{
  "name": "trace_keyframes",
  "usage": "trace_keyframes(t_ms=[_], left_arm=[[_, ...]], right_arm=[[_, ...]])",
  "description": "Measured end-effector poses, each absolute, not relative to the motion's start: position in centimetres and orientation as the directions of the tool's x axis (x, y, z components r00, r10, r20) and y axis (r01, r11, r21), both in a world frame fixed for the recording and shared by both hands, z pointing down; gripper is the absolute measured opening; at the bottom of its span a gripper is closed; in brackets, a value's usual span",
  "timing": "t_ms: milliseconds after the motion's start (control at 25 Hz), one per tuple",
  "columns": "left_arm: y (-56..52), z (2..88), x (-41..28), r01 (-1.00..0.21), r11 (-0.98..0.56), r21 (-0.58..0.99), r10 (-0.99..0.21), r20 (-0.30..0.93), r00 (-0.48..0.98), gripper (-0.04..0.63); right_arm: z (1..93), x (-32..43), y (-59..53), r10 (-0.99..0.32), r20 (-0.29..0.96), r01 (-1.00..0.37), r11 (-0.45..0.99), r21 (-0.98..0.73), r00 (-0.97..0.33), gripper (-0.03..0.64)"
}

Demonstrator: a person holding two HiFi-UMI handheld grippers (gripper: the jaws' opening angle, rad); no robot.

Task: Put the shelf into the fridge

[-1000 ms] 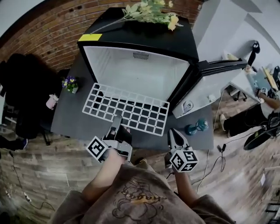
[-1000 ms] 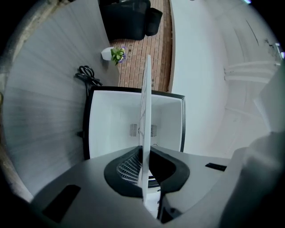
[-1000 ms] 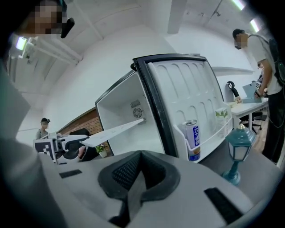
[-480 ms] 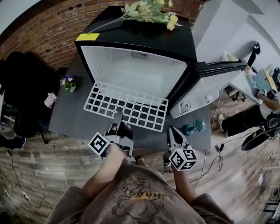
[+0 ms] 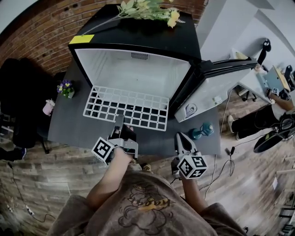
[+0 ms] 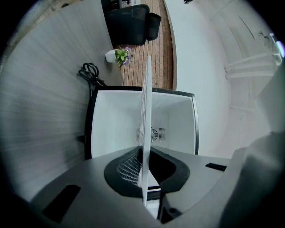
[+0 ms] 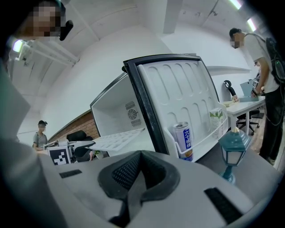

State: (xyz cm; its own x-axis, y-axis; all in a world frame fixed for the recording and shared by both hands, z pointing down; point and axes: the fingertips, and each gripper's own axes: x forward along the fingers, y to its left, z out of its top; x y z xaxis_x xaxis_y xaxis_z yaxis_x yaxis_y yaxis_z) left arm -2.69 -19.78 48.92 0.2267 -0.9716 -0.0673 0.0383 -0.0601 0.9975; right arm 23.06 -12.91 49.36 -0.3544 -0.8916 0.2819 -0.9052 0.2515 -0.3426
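Note:
A white wire shelf (image 5: pixel 126 108) is held level at the mouth of the small black fridge (image 5: pixel 138 44), its far edge at the opening. My left gripper (image 5: pixel 119 125) is shut on the shelf's near edge. In the left gripper view the shelf (image 6: pixel 145 116) appears edge-on, a thin white line pinched between the jaws, with the white fridge interior (image 6: pixel 169 120) behind it. My right gripper (image 5: pixel 180 142) is shut on nothing and hangs to the right, clear of the shelf. The right gripper view has the shelf (image 7: pixel 113 140) at the left.
The fridge door (image 5: pixel 216 87) stands open to the right, with a can (image 7: pixel 183 140) in its rack. A teal lamp (image 7: pixel 233 148) stands on the dark mat near the door. Flowers (image 5: pixel 147 9) lie on the fridge top. A small flower pot (image 5: pixel 66 88) sits left.
The shelf and my left gripper have moved forward toward the fridge opening. The right gripper has stayed about where it was.

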Motion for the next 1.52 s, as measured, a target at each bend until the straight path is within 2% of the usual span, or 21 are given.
trace_keyframes(t_ms=[960, 1520], left_arm=[[-21.4, 49.2, -1.8, 0.059, -0.063, 0.996, -0.979, -0.073, 0.189, 0.048], [-22.0, 49.0, -1.2, 0.040, -0.048, 0.998, -0.973, -0.055, 0.223, 0.048]], right_arm=[[49.7, 23.2, -13.4, -0.882, 0.295, -0.902, 0.263, -0.342, -0.368, 0.002], [49.8, 22.9, -13.8, -0.880, 0.294, -0.899, 0.265, -0.349, -0.373, 0.002]])
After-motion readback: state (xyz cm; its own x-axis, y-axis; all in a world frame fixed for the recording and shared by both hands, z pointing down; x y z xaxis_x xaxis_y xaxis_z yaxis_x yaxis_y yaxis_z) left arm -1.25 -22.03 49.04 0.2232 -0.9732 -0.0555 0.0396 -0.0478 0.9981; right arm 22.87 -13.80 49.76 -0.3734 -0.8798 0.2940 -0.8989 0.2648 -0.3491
